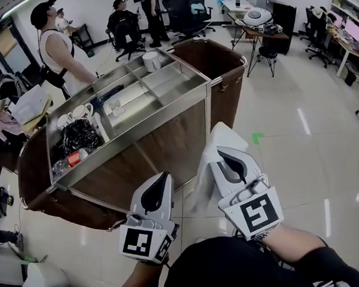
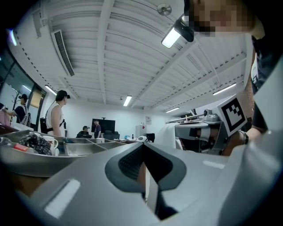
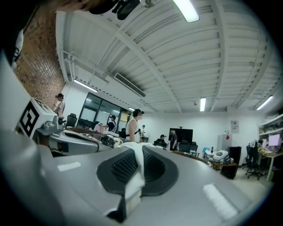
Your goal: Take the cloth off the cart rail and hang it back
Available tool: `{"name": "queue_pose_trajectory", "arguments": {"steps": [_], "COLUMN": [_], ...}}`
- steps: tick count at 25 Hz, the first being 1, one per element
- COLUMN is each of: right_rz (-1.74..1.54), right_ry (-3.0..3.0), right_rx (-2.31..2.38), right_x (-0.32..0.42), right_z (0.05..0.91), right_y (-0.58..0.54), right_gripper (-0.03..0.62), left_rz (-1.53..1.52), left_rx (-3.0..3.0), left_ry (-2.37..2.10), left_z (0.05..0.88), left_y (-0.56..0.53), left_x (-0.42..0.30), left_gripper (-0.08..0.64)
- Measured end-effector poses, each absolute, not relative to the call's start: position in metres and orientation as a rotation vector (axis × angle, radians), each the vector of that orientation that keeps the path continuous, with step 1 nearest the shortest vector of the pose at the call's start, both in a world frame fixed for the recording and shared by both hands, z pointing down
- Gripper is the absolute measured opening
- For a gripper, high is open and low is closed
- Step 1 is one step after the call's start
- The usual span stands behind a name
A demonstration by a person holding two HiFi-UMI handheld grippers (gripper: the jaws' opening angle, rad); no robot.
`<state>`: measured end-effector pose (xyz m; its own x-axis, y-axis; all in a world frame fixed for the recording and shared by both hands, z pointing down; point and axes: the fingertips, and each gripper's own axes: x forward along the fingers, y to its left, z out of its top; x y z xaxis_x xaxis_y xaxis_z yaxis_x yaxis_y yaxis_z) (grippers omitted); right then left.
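So the biggest thing here is the housekeeping cart: brown side panels, with a steel tray top split into compartments. The far compartment has a white roll in it. The left-end compartment has cups and a dark tangle of stuff.

The white cloth isn't on the cart at all. It's hanging in the air just beside the cart's near right corner, over the shiny floor. Can't tell if it brushes the cart's side panel.

The right gripper has it. In the right gripper view the jaws are clamped tight on a fold of the cloth, which bunches up white between the dark pads.

The left gripper is lower and left of that, near the cart's near side. Its jaws are pressed together and I don't see anything held in them, and the cloth's bottom edge hangs close by.
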<state>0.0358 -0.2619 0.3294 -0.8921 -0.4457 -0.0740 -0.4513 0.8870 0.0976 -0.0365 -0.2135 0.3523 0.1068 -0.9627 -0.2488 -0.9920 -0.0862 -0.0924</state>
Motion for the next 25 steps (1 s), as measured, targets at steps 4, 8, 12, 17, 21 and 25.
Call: {"name": "queue_pose_trajectory", "arguments": {"steps": [4, 8, 12, 17, 21, 25], "right_rz": [0.167, 0.155, 0.151, 0.145, 0.134, 0.12], "right_ry": [3.032, 3.075, 3.095, 3.098, 3.09, 3.069], "right_rx": [-0.596, -0.433, -0.255, -0.041, 0.145, 0.29], "right_x": [0.013, -0.03, -0.06, -0.087, -0.108, -0.122], "right_z": [0.357, 0.341, 0.336, 0.34, 0.349, 0.355], "right_y": [-0.279, -0.309, -0.298, -0.28, -0.265, -0.253], "right_gripper": [0.0, 0.0, 0.0, 0.0, 0.0, 0.0], "left_rz": [0.165, 0.157, 0.137, 0.113, 0.09, 0.06], "left_rx": [-2.072, -1.974, -1.86, -1.706, -1.569, -1.443], "left_ry": [2.024, 2.135, 2.238, 2.346, 2.437, 2.507], "left_z": [0.379, 0.365, 0.363, 0.368, 0.376, 0.385], "left_y": [-0.229, -0.256, -0.243, -0.223, -0.207, -0.189], "left_x": [-0.056, -0.094, -0.119, -0.141, -0.158, -0.168], "left_gripper": [0.002, 0.002, 0.002, 0.002, 0.002, 0.002]}}
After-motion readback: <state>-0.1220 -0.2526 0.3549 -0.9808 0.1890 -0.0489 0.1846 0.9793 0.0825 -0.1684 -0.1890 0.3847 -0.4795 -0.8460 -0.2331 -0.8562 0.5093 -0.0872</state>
